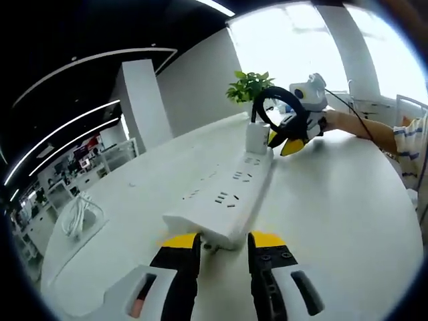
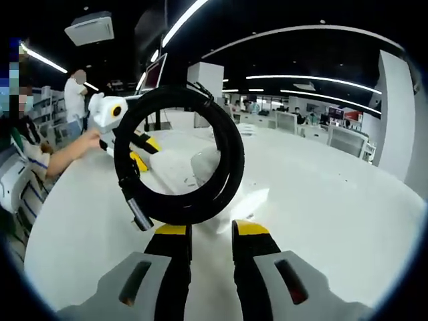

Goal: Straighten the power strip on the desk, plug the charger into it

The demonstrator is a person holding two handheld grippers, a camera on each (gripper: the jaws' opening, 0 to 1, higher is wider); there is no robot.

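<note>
1. In the left gripper view, my left gripper (image 1: 224,242) is clenching the near end of the white power strip (image 1: 224,200), which is lying flat on the white desk (image 1: 348,221) and running away from me.
2. At the strip's far end, the white charger (image 1: 257,136) is standing upright on it; I cannot tell whether it is fully seated.
3. My right gripper (image 1: 286,142) is sitting just beside that charger, with the coiled black cable (image 1: 281,107) rising above it.
4. In the right gripper view, my right gripper (image 2: 210,231) is meeting the base of the cable coil (image 2: 177,154); whether its jaws are grasping anything, I cannot tell.
5. A potted plant (image 1: 249,85) is standing behind the charger.
</note>
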